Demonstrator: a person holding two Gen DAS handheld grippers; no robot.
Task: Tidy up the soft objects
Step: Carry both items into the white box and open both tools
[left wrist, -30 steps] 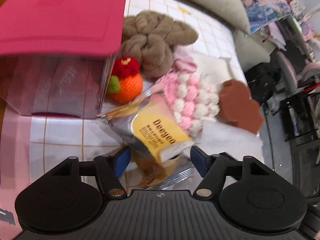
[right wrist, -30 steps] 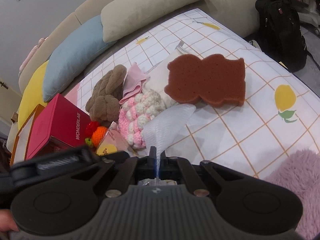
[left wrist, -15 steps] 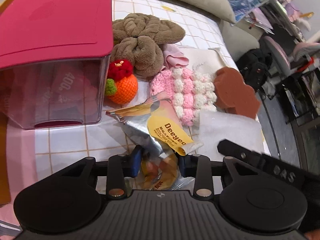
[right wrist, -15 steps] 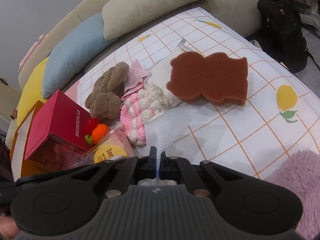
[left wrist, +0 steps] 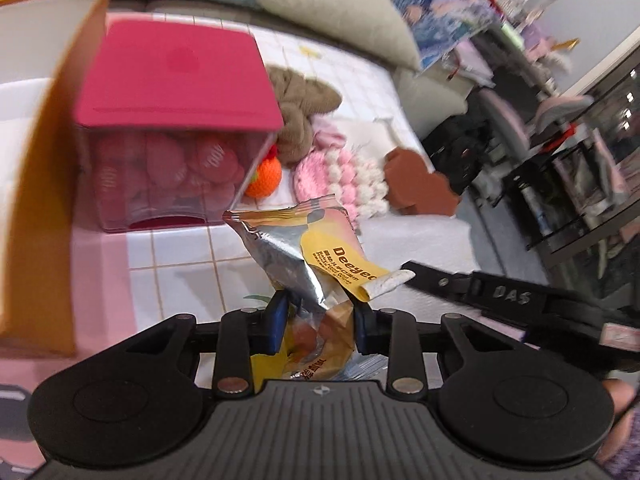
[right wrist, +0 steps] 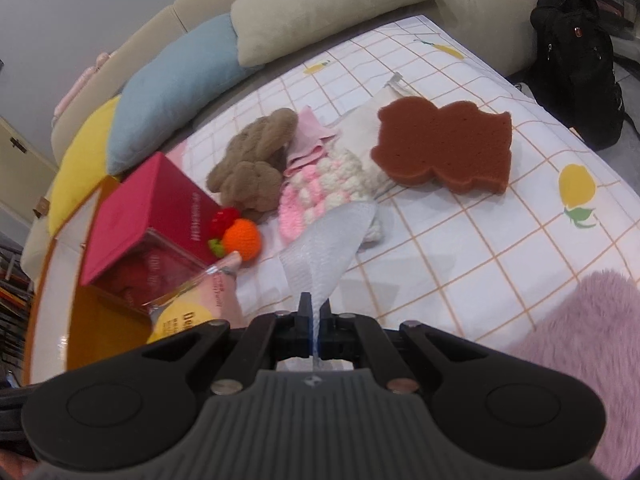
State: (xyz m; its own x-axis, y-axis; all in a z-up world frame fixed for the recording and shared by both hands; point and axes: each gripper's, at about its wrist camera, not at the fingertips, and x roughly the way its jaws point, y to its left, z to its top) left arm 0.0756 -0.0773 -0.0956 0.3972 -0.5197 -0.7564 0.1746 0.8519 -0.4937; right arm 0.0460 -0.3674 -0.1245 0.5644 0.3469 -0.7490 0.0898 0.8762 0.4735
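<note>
My left gripper [left wrist: 318,314] is shut on a crinkled foil snack bag [left wrist: 308,256] with a yellow label and holds it above the checked cloth; the bag also shows in the right wrist view [right wrist: 192,304]. My right gripper [right wrist: 314,318] is shut on a thin white mesh cloth [right wrist: 328,244] that hangs forward from it. On the cloth lie a brown knitted toy [right wrist: 252,160], a pink and white crocheted piece [right wrist: 320,188], an orange crocheted fruit [right wrist: 240,238], a small pink cloth [right wrist: 310,136] and a brown sponge [right wrist: 448,148].
A red-lidded clear box [left wrist: 168,136] stands to the left, inside an orange-walled carton [left wrist: 44,184]. Cushions [right wrist: 320,4] line the sofa behind. A black backpack [right wrist: 576,60] sits at the far right. A fluffy lilac rug [right wrist: 588,360] lies at the near right.
My left gripper closed on the snack bag and lifted it up and back toward the carton. My right gripper kept its hold on the mesh cloth and raised it slightly.
</note>
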